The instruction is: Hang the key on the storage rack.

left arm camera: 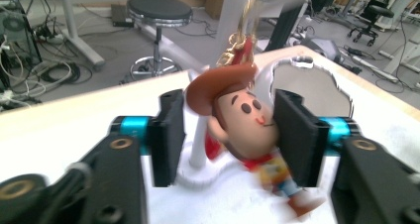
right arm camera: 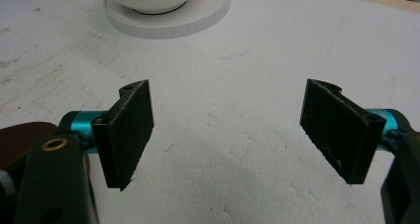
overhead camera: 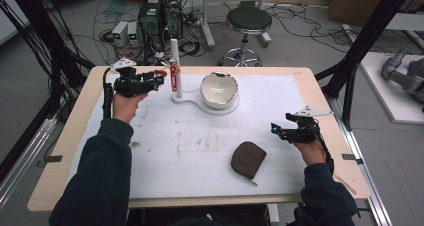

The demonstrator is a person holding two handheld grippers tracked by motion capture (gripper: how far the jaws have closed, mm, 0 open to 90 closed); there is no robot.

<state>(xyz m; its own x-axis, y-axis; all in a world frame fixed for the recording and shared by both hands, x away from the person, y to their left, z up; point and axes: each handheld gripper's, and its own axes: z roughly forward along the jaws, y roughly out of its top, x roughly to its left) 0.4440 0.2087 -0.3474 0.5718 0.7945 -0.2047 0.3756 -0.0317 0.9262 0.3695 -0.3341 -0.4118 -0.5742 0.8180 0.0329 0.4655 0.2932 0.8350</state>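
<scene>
A cowboy figure keychain (left arm camera: 242, 122) with a brown hat hangs by a gold clasp (left arm camera: 237, 45) beside the white post (overhead camera: 174, 56) of a stand at the table's far left. My left gripper (left arm camera: 230, 130) is shut on the figure's head, with one pad on each side. The figure's legs are blurred. From above, my left gripper (overhead camera: 161, 76) sits just left of the post, where the red figure (overhead camera: 173, 79) hangs. My right gripper (overhead camera: 276, 130) hovers low over the white mat at the right. In its own view my right gripper (right arm camera: 225, 130) stands open with nothing between its jaws.
A white bowl (overhead camera: 219, 90) with a jagged rim rests on the stand's round base (overhead camera: 227, 108), right of the post. A brown pouch (overhead camera: 248, 159) lies near the front edge, left of my right gripper. A white mat (overhead camera: 200, 141) covers the wooden table.
</scene>
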